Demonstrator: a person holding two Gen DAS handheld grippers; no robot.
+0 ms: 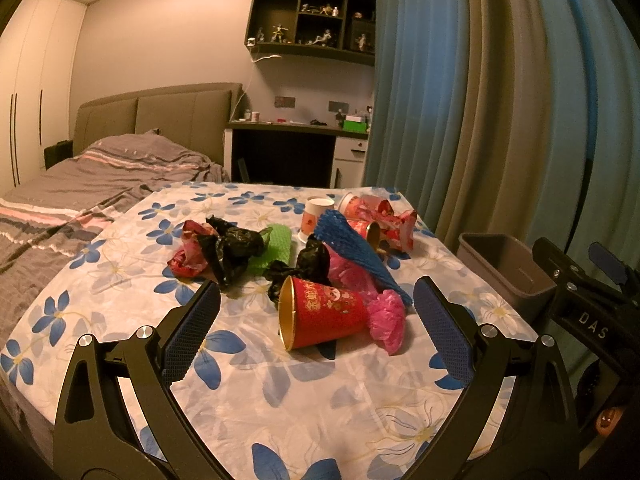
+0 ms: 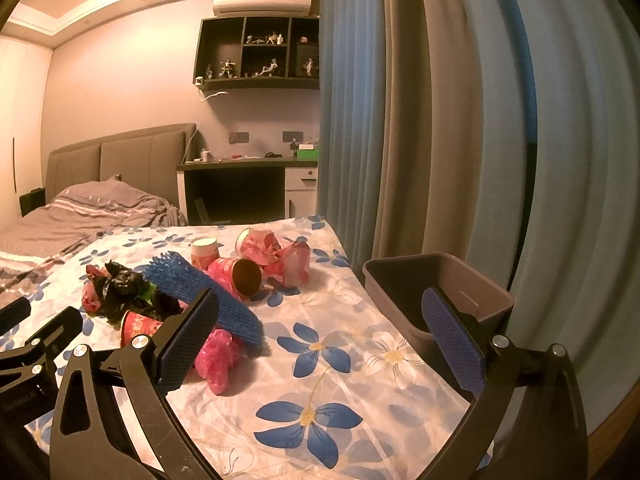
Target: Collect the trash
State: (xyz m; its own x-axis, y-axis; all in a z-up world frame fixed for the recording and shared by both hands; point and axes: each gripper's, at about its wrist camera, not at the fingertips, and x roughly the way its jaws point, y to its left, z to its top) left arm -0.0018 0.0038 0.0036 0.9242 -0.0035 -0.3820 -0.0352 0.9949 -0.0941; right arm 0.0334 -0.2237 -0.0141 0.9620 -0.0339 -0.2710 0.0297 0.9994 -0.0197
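Observation:
Trash lies scattered on a table with a blue-flower cloth (image 1: 304, 408). A red paper cup (image 1: 324, 314) lies on its side just ahead of my left gripper (image 1: 316, 320), which is open and empty. Beside the cup are a pink plastic bag (image 1: 386, 314), a blue foam net (image 1: 356, 256), black bags (image 1: 236, 248), a green foam net (image 1: 272, 250) and more cups (image 1: 318, 214). A grey bin (image 2: 436, 296) stands at the table's right edge. My right gripper (image 2: 320, 332) is open and empty, its right finger (image 2: 452, 344) in front of the bin, with the pink bag (image 2: 218, 356) by its left finger.
Blue and grey curtains (image 1: 480, 120) hang close behind the bin on the right. A bed (image 1: 80, 192) lies to the left of the table. A desk (image 1: 296, 136) and a wall shelf (image 1: 312, 20) stand at the far wall.

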